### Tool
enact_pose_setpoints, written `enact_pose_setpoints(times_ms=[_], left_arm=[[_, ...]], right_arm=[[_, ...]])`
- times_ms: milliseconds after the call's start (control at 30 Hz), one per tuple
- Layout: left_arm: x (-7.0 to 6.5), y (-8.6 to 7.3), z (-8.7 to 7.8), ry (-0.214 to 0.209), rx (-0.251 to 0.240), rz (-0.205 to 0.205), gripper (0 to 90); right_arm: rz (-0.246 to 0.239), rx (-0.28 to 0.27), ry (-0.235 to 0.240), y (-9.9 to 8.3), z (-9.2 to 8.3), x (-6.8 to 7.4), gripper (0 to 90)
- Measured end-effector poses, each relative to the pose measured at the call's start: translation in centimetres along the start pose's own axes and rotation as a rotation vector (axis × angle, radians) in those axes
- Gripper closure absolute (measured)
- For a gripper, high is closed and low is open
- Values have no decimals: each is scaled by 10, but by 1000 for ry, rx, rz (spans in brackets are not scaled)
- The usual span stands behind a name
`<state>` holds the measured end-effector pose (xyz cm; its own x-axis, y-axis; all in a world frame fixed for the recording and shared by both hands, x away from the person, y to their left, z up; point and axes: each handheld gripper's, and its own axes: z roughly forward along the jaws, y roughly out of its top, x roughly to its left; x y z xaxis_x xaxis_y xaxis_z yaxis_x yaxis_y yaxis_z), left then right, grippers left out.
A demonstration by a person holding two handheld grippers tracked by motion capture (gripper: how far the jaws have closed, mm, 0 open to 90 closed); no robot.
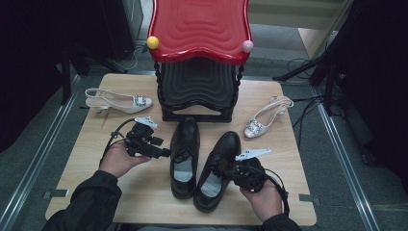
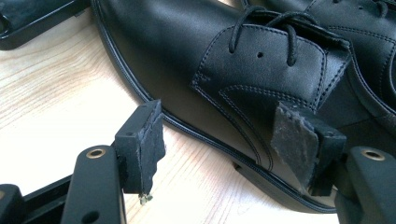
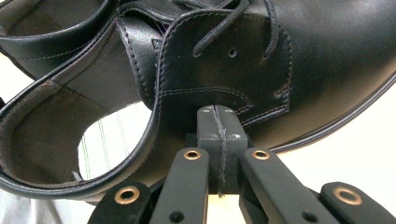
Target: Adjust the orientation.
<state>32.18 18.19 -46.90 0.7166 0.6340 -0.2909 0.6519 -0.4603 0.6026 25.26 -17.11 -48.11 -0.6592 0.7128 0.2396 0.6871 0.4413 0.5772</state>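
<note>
Fingers [image 3: 219,140] pressed shut against right black shoe [image 1: 217,169]; left shoe [image 1: 184,156] crowds alongside.

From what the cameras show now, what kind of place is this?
Probably a staged recording workspace, not a home or shop: a small wooden table stands between metal floor rails, with loose cables around. Black dress shoes, white heels and a red-topped rack look like props.

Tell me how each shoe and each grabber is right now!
left gripper: open, jaws beside the left black shoe.
right gripper: shut, tips against the right black shoe's side.
left black shoe: upright on the table, laced.
right black shoe: upright, laced, angled.
left white heel: lying on its side.
right white heel: upright near the rack.
shoe rack: standing, shelves bare.
</note>
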Motion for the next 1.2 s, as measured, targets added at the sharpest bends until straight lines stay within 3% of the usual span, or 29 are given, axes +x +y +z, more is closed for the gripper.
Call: enact_pose_setpoints(times_ms=[400, 533, 567, 633, 733, 867, 1200], left_arm=[[-3, -3, 1, -8, 4, 16, 371], [-3, -5, 1, -17, 3, 2, 404], [-2, -6, 2, -30, 6, -16, 433], [-3, -6, 4, -49, 17, -54, 576], [-7, -6, 7, -43, 22, -47, 730], [-11, -6, 12, -46, 38, -33, 795], [-11, -8, 13, -60, 22, -39, 833]], right_arm=[[-4, -6, -3, 7, 5, -3, 900], [-2, -10, -15, 10, 7, -4, 900], [0, -9, -18, 11, 8, -4, 900], [2, -12, -17, 12, 9, -6, 900], [4, -11, -14, 13, 10, -7, 900], [-3, -17, -22, 14, 12, -6, 900], [1, -29, -23, 22, 18, -6, 900]])
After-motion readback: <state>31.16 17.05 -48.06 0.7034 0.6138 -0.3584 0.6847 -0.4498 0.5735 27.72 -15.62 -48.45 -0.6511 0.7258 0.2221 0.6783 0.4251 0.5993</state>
